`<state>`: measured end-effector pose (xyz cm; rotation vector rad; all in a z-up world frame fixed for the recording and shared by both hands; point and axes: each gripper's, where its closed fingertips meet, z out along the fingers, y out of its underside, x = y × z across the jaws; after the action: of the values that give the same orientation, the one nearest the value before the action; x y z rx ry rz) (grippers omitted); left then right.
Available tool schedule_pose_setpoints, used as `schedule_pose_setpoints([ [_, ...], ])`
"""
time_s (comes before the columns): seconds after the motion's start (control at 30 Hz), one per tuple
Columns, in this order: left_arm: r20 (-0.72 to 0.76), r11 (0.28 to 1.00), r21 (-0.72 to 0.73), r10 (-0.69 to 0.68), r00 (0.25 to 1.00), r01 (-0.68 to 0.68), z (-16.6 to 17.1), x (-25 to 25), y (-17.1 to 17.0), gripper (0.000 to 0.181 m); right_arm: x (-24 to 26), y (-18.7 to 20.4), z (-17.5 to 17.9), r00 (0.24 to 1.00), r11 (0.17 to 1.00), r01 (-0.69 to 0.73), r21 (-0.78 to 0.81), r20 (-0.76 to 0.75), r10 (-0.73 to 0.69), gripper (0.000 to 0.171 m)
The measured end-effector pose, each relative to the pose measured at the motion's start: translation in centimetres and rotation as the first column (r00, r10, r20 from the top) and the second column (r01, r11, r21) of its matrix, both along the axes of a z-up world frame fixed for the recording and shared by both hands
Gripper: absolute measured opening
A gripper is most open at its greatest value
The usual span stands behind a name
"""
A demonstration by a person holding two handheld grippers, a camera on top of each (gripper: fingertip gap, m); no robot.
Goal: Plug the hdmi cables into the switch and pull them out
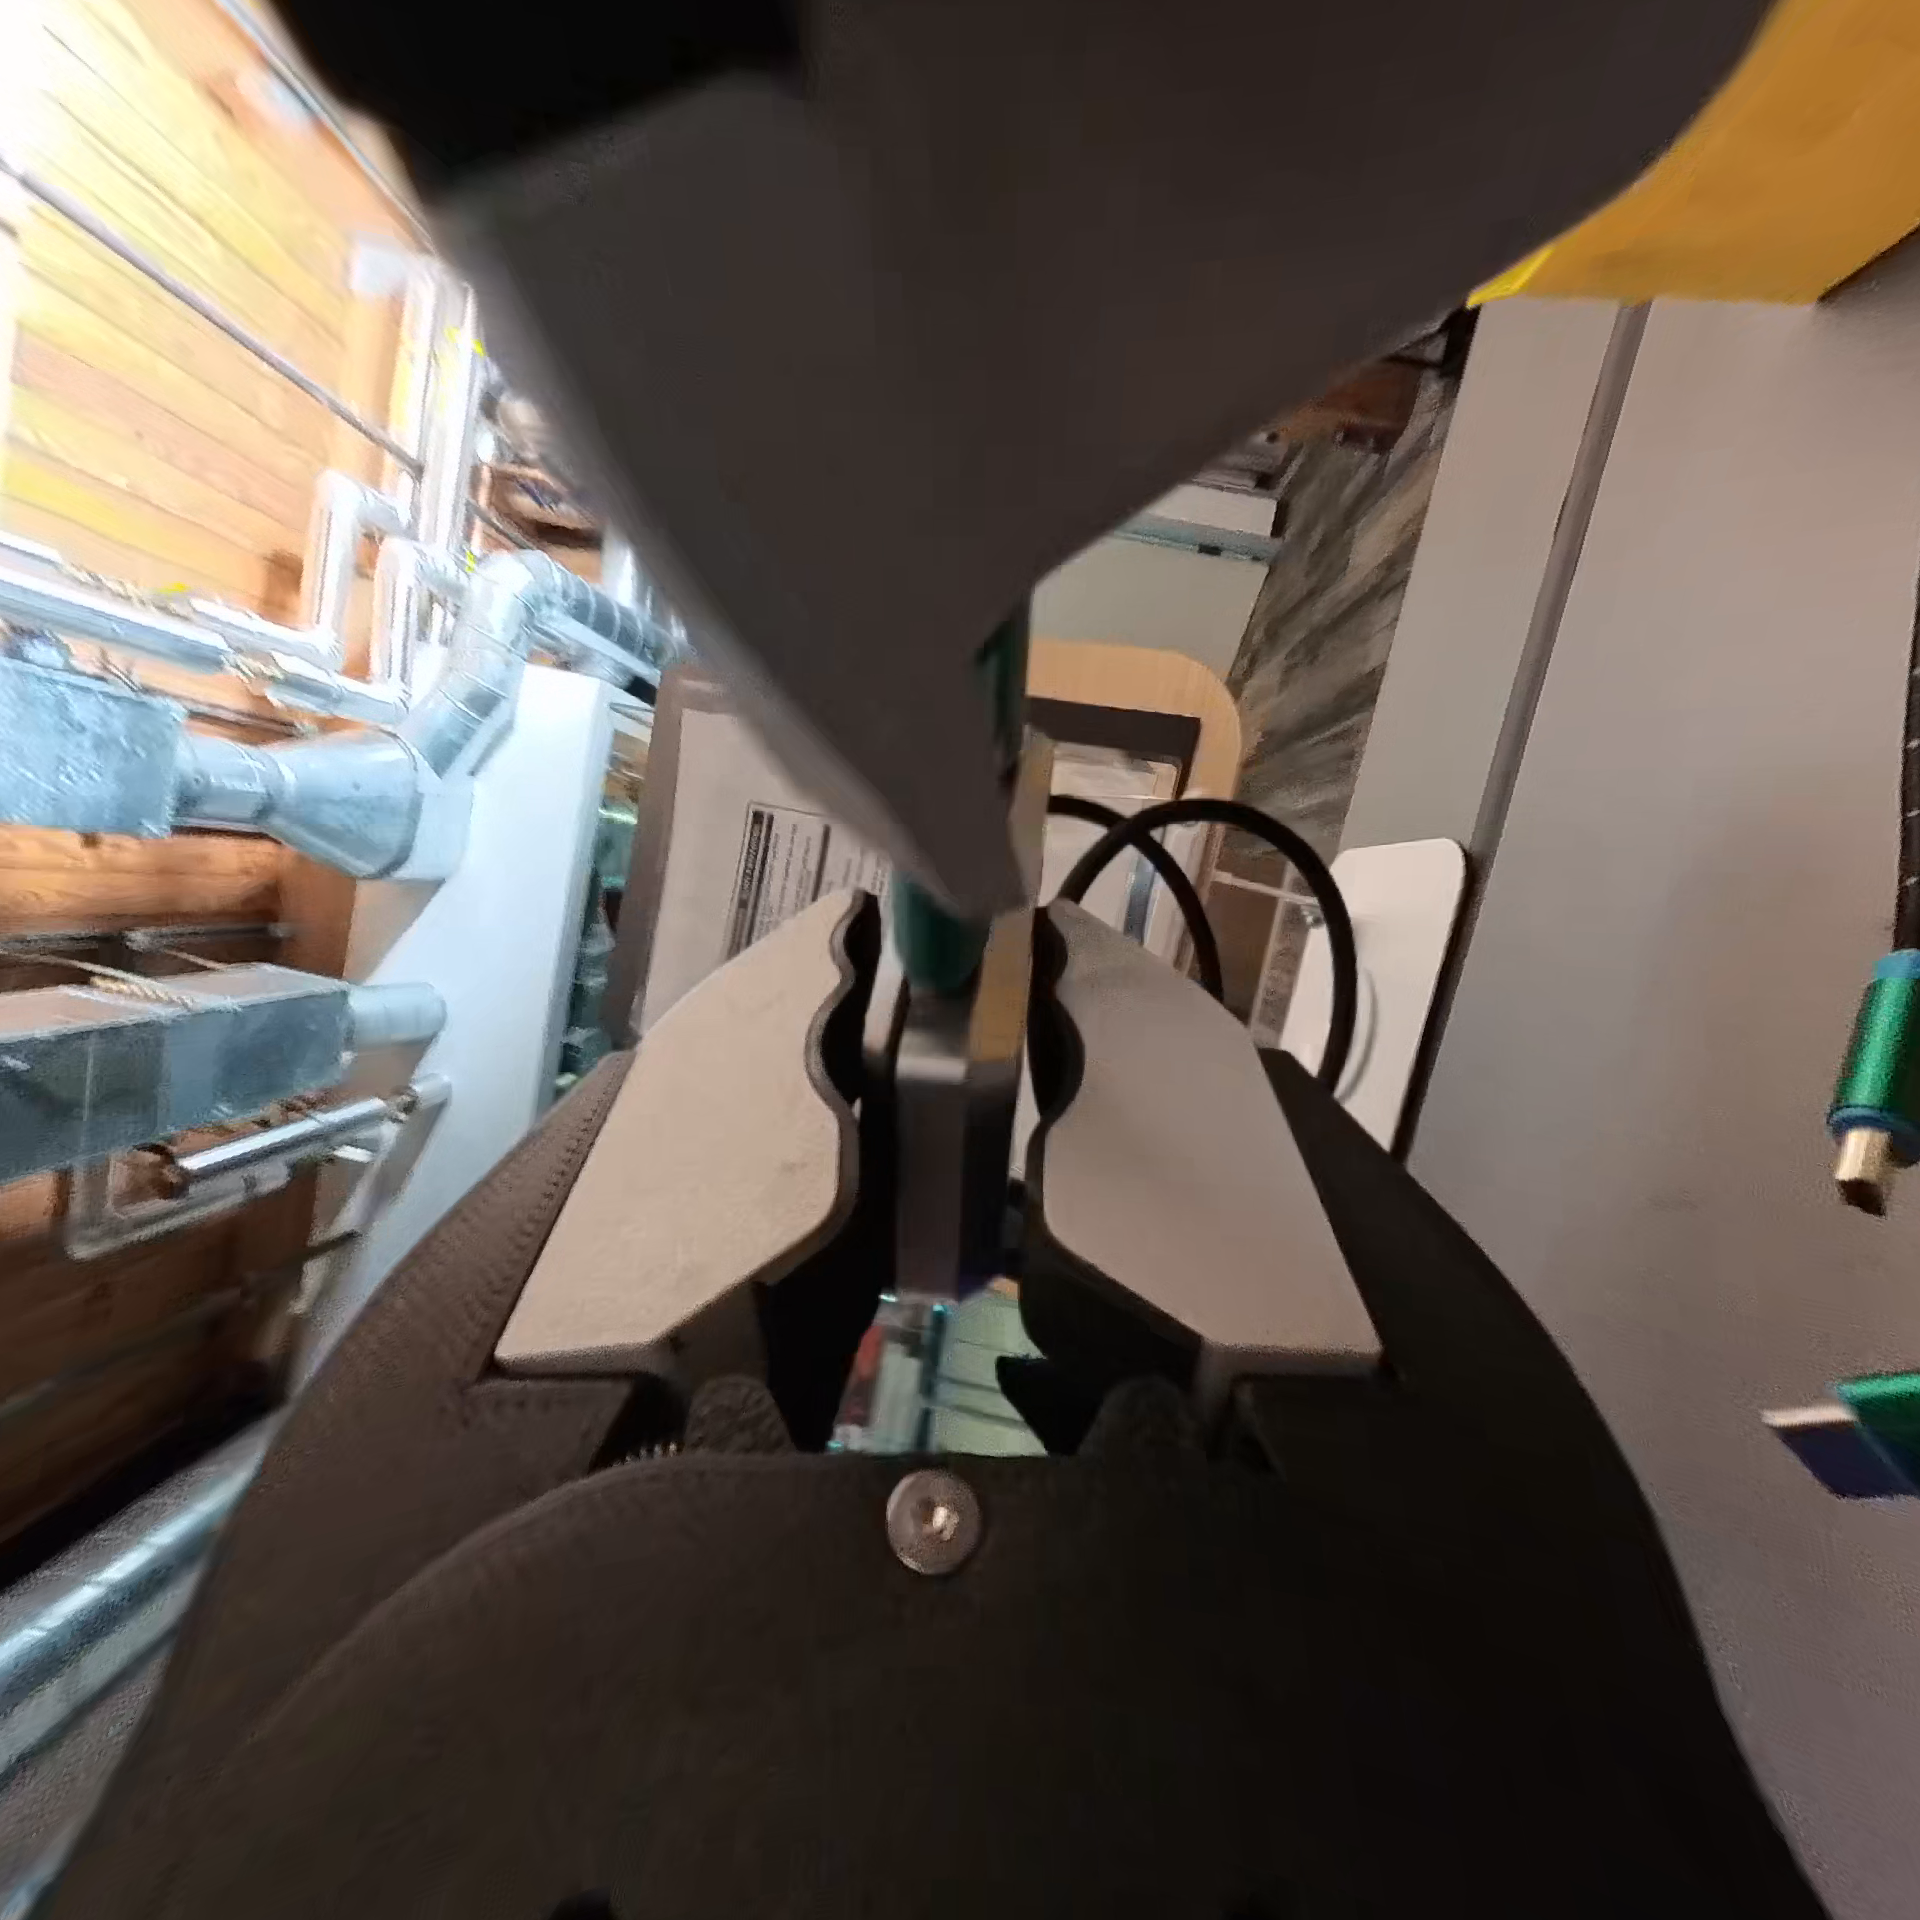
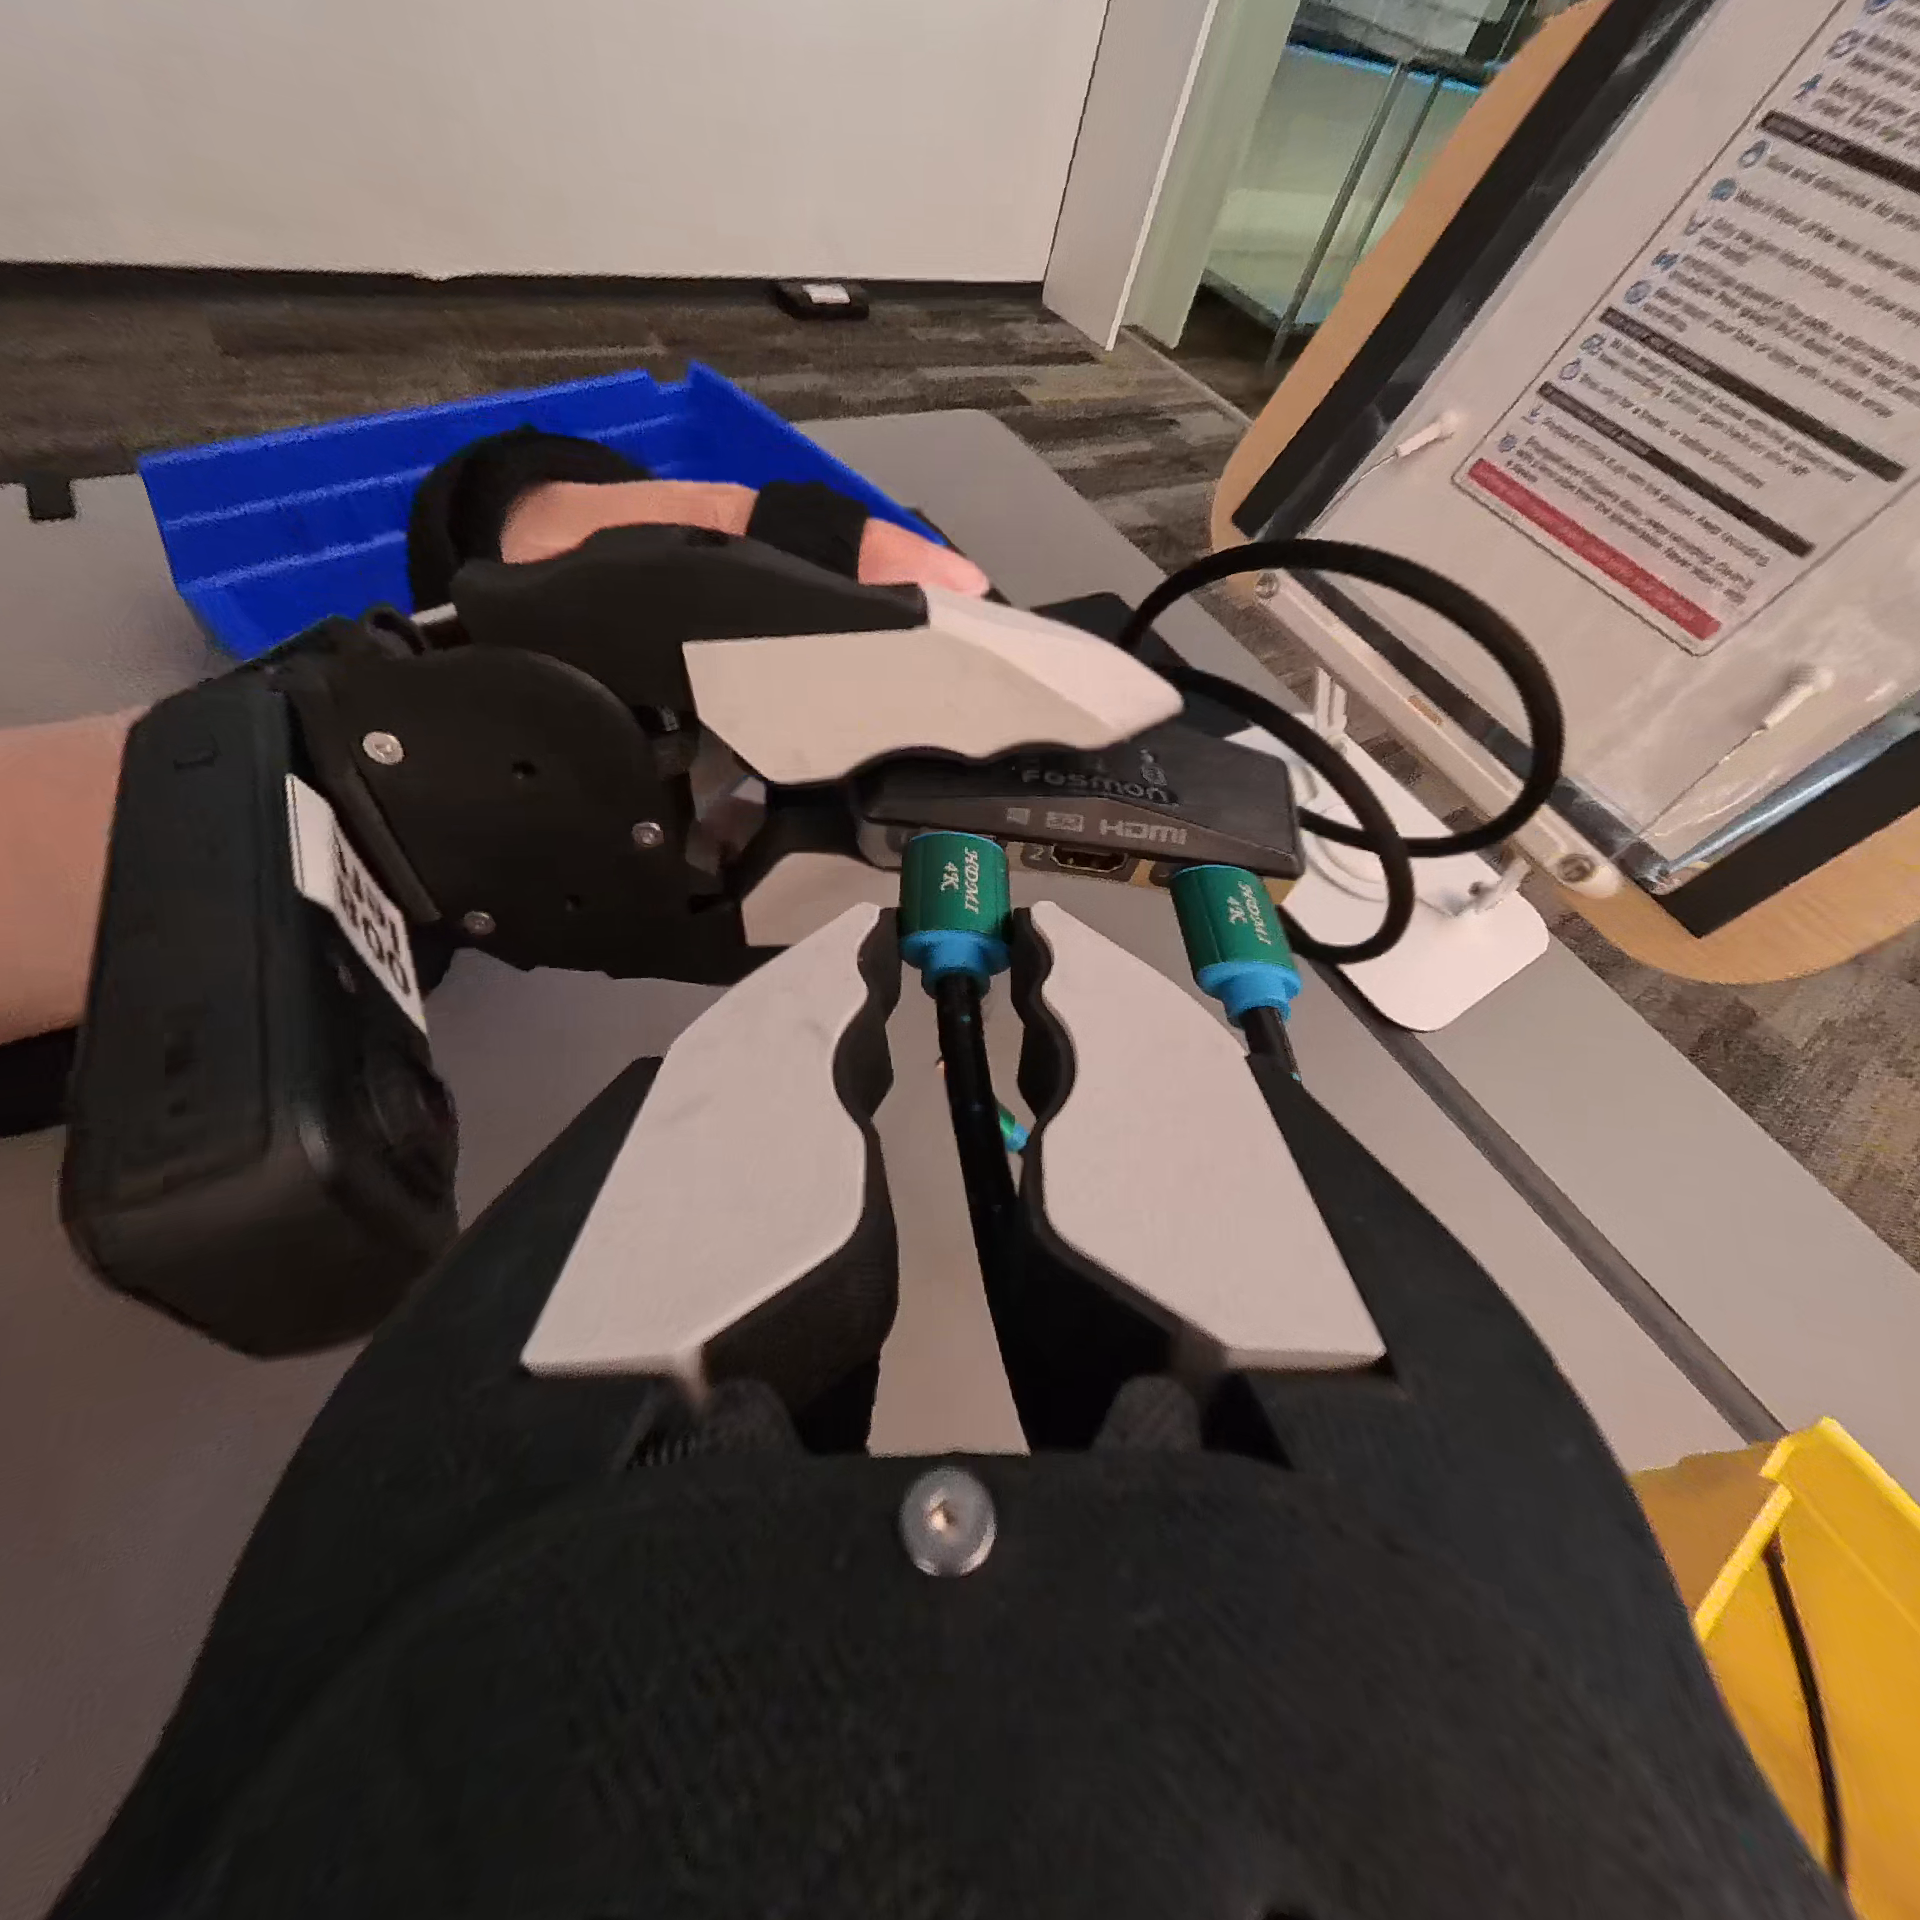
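- Cable work: the right gripper [image 2: 954,961] has its fingers slightly parted around the left green metal HDMI plug [image 2: 954,896] seated in the flat black HDMI switch [image 2: 1101,805]; whether they pinch it, I cannot tell.
- Left gripper [image 2: 935,717] clamps the switch at its 9 o'clock end.
- Best move, I judge: pull straight back.
- At 3 o'clock, a second green plug [image 2: 1231,940] crowds close; behind, a looped black cord [image 2: 1496,665]; a blue plastic bin [image 2: 343,499] at 10 o'clock.

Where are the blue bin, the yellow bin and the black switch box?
blue bin [image 2: 312,509], right wrist view, inner wall.
yellow bin [image 2: 1808,1579], right wrist view, rim.
switch [image 2: 1195,800], right wrist view, top face.
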<state>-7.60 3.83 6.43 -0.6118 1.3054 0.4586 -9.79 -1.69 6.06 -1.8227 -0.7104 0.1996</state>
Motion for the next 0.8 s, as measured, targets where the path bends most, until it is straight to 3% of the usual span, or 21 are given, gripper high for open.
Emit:
schedule_pose_setpoints([
  [0.1, -0.053, 1.0, -0.005, 0.004, 0.999, -0.004, -1.0, 0.3, 0.0, 0.022, 0.0, 0.2, -0.7, 0.997, 1.0, 0.016, 0.009, 0.076, -0.016, 0.021],
  [0.17, -0.049, 0.998, -0.063, -0.001, 0.999, -0.002, -1.0, 0.1, 0.3, 0.022, -0.1, 0.5, -0.5, 0.999, 1.0, 0.006, 0.015, 0.034, -0.006, 0.023],
  [0.3, -0.06, 0.999, -0.025, 0.033, 0.998, -0.034, -0.8, -0.1, 0.4, 0.022, -0.3, 1.0, -0.3, 0.999, 0.999, 0.022, 0.025, -0.044, -0.021, 0.032],
  [0.33, -0.062, 0.999, -0.023, 0.038, 0.997, -0.039, -0.8, 0.0, 0.4, 0.023, -0.5, 1.1, -0.6, 0.999, 1.0, 0.024, 0.02, -0.041, -0.023, 0.042],
  [0.5, -0.048, 0.999, 0.004, 0.041, 0.998, -0.041, -0.2, -0.1, 0.1, 0.022, -0.4, 1.3, -0.4, 1.0, 0.997, 0.028, 0.068, -0.006, -0.027, 0.023],
  [0.8, -0.052, 1.0, 0.023, -0.019, 0.998, 0.02, -0.1, -0.2, 0.1, 0.023, -0.7, 1.2, -0.7, 1.0, 0.999, 0.002, 0.052, 0.002, -0.002, 0.022],
])
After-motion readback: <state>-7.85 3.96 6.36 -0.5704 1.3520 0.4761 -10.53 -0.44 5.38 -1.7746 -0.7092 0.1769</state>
